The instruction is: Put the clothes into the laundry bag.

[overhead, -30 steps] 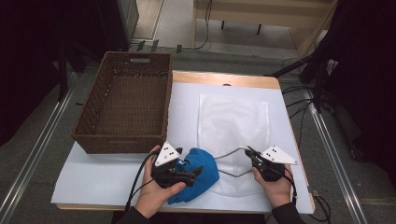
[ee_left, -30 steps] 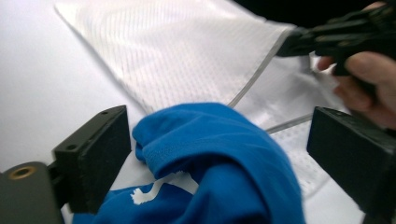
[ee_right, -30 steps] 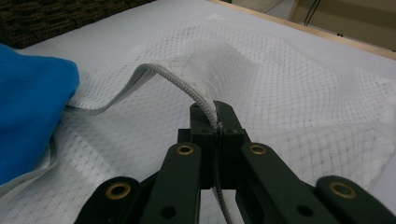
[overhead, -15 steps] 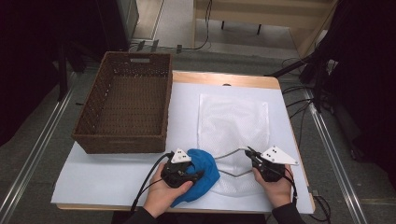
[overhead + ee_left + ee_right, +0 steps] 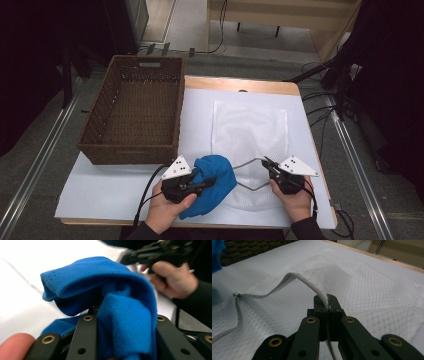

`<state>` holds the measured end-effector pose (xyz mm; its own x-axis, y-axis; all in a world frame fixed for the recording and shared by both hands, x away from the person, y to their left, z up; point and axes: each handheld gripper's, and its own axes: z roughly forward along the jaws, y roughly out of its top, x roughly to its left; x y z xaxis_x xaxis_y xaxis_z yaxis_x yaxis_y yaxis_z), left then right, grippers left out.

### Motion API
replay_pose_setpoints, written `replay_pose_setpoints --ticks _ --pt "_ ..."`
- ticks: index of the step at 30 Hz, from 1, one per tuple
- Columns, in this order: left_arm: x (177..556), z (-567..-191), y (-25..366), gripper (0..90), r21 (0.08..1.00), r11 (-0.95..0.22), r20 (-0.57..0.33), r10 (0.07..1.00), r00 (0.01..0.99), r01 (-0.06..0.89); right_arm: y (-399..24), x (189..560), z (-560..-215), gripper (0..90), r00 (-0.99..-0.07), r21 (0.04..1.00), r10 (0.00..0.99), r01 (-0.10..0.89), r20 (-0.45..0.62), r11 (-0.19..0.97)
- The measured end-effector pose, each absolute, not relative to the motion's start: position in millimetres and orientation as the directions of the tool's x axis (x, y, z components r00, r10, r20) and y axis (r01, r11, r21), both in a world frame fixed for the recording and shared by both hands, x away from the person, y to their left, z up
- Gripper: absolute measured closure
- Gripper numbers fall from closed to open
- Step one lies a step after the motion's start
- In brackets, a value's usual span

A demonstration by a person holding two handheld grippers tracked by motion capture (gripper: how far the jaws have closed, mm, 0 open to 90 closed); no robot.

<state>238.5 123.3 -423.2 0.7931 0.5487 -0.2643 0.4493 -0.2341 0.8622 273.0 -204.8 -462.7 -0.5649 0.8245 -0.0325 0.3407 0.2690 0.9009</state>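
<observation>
Blue knit cloth (image 5: pixel 212 182), soft and ribbed along one rolled edge, bunched into a rumpled lump at the near left corner of the white mesh bag (image 5: pixel 250 130). Left tool (image 5: pixel 202 184) having just been closing, black jaws now pinched on a thick fold of that cloth (image 5: pixel 125 315), fabric bulging out above them. Right tool (image 5: pixel 267 165) closed tight on the bag's zipper edge (image 5: pixel 322 293), a narrow toothed white strip lifted into a gentle arch above the netting, holding the bag's mouth open just beside the cloth. Bag itself flat, rectangular, fine open net, lying on a smooth white sheet (image 5: pixel 110 185) over the wooden tabletop (image 5: pixel 240 84). Left of the bag, a deep rectangular basket (image 5: pixel 135 117) of dark brown woven wicker.
</observation>
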Motion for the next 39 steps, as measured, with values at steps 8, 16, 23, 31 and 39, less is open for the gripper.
replay_pose_setpoints --ticks 8,16,23,31,39 --pt "238.3 -416.6 104.9 70.6 0.869 -0.225 -0.309 0.449 0.838 0.441 -205.3 273.8 -462.7 89.9 -0.565 0.901 0.824 0.344 -0.024 0.263" --pt "244.2 -428.0 73.1 70.2 0.821 -0.292 -0.355 0.411 0.840 0.490 -203.3 273.9 -462.6 90.0 -0.575 0.901 0.818 0.345 -0.020 0.264" --pt "243.9 -443.9 50.2 69.7 0.777 -0.378 -0.335 0.428 0.840 0.503 -204.8 273.5 -461.7 90.0 -0.583 0.904 0.812 0.344 -0.007 0.255" --pt "244.3 -450.7 41.3 69.9 0.765 -0.382 -0.309 0.489 0.816 0.519 -204.8 271.9 -459.0 90.0 -0.584 0.909 0.812 0.335 -0.007 0.248" --pt "247.2 -435.2 47.5 69.9 0.790 -0.293 -0.321 0.551 0.770 0.538 -202.3 268.0 -453.0 90.0 -0.595 0.916 0.804 0.317 -0.010 0.246"
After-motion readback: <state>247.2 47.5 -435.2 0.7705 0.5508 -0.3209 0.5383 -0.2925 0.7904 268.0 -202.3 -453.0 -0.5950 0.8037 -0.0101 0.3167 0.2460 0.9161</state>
